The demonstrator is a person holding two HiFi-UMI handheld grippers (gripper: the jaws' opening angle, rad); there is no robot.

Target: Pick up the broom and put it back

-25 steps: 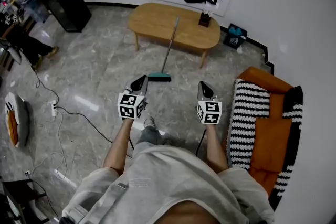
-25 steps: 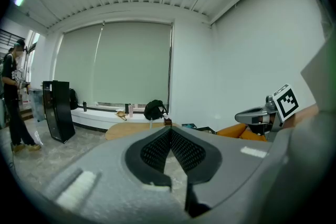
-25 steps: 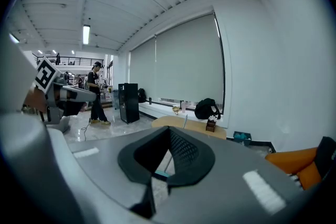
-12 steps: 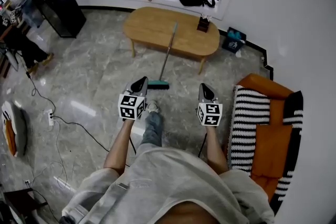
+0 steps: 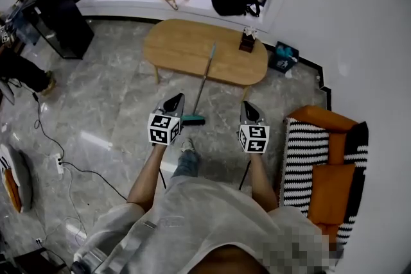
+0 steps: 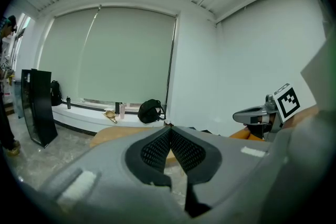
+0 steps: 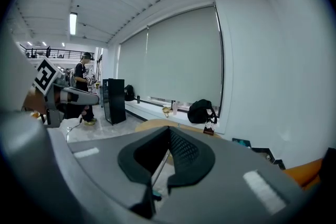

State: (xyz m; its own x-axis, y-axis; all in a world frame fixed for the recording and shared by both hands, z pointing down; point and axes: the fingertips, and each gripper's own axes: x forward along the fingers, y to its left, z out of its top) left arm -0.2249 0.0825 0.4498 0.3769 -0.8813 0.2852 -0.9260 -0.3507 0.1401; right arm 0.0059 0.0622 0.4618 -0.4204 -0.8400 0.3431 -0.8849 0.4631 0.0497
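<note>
1. Grey marbled floor (image 5: 109, 93), glossy and hard, fills the head view. An oval wooden table (image 5: 180, 48) stands at 12 o'clock, and an orange sofa (image 5: 331, 183) with a black-and-white striped cushion (image 5: 300, 157) lies at 4 o'clock.
2. The broom (image 5: 204, 77) is leaned against the table's near edge at 12 o'clock from the person. It has a thin, straight grey pole and a flat teal head, which rests on the floor just beyond the left gripper (image 5: 178, 97).
3. The left gripper and the right gripper (image 5: 249, 104) are both held with jaws pressed together. Nothing is caught between their dark, dimpled pads, and the broom is untouched.
4. The step is judged to be the approach. The jaws should be opened before the pole is reached. The smooth, round shaft is best clamped squarely near mid-length, so that slipping and swinging are limited.
</note>
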